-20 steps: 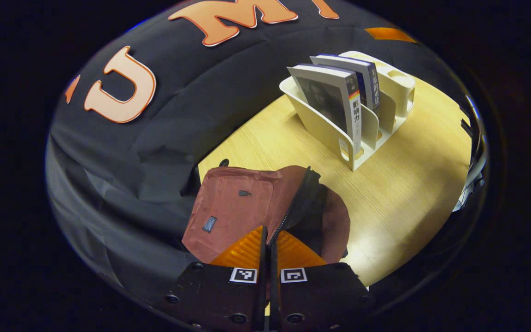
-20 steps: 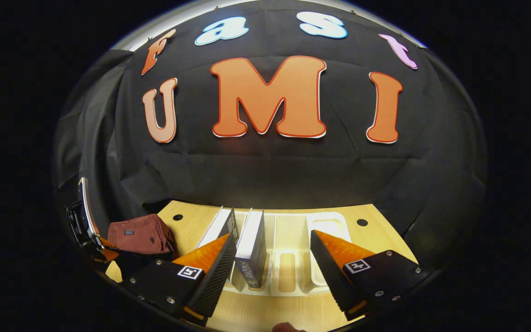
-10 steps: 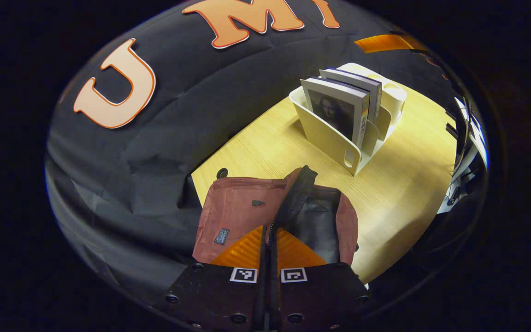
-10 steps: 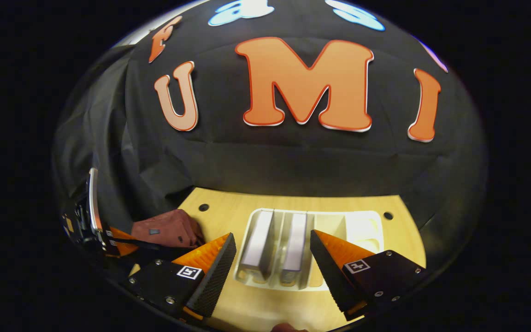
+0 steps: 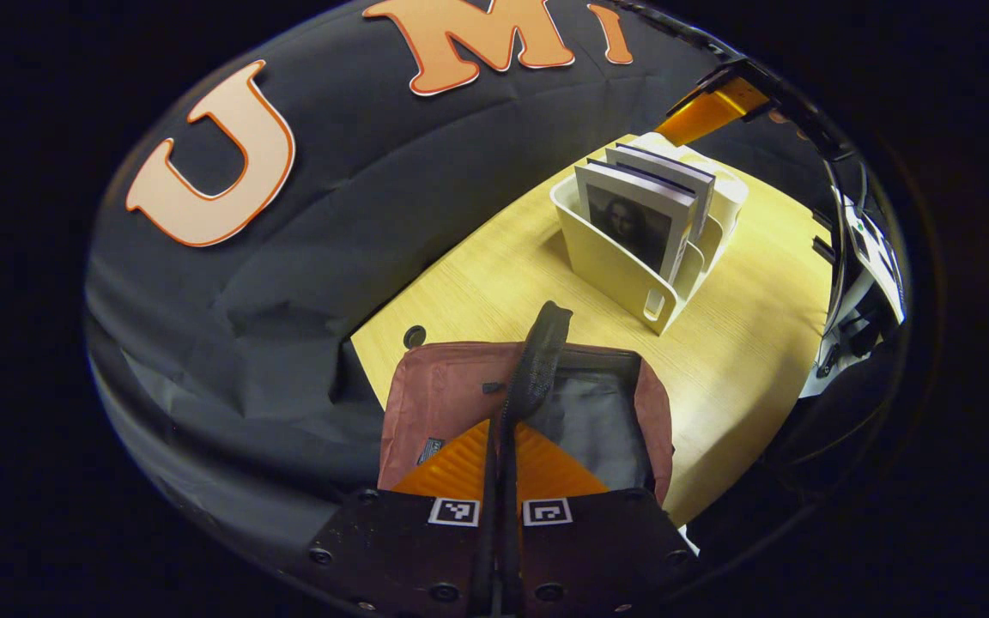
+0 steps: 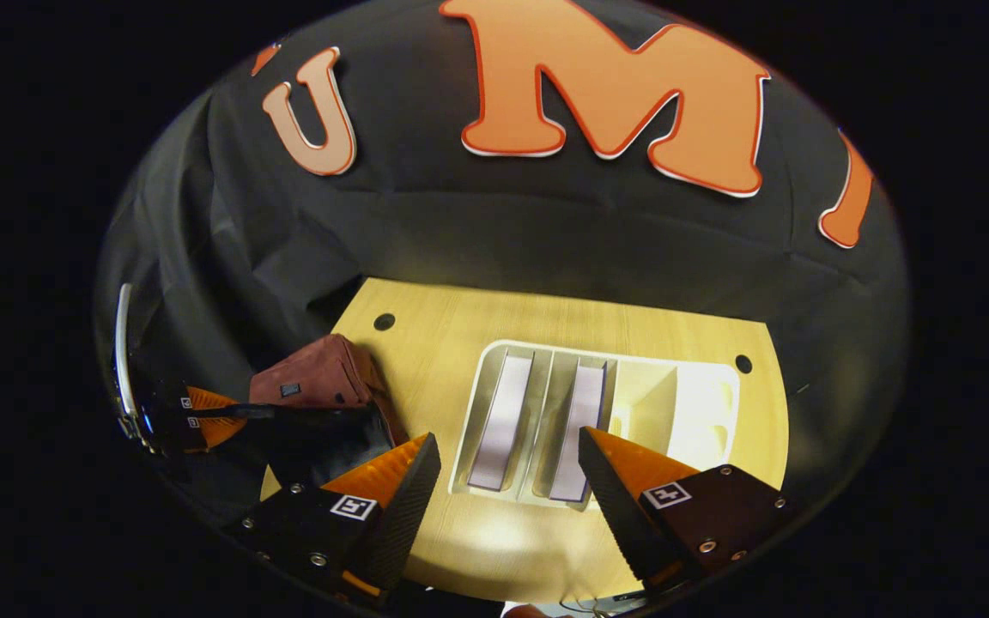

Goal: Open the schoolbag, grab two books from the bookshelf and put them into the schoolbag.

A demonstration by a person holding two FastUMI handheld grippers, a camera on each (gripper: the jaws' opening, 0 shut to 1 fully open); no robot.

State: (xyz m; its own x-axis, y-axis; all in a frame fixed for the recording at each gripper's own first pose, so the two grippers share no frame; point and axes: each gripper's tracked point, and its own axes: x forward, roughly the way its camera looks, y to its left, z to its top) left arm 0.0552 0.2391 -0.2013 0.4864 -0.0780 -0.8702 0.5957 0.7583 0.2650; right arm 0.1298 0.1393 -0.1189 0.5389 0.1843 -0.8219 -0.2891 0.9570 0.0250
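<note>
- Soft fabric schoolbag (image 5: 447,399): rust-brown outer shell, dark grey lining, black zipper edging.
- Moulded plastic bookshelf rack (image 6: 700,403): plain cream.
- Front upright book (image 5: 636,225): greyscale portrait on cover, white page edges.
- Second upright book (image 6: 579,429): dark blue cover edge, white pages.
- Wooden table (image 6: 460,343): pale yellow, fine straight grain, two black round holes.

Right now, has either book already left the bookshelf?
No. In the right gripper view both books stand in neighbouring slots of the bookshelf, and the open right gripper hovers above them, holding nothing.
</note>
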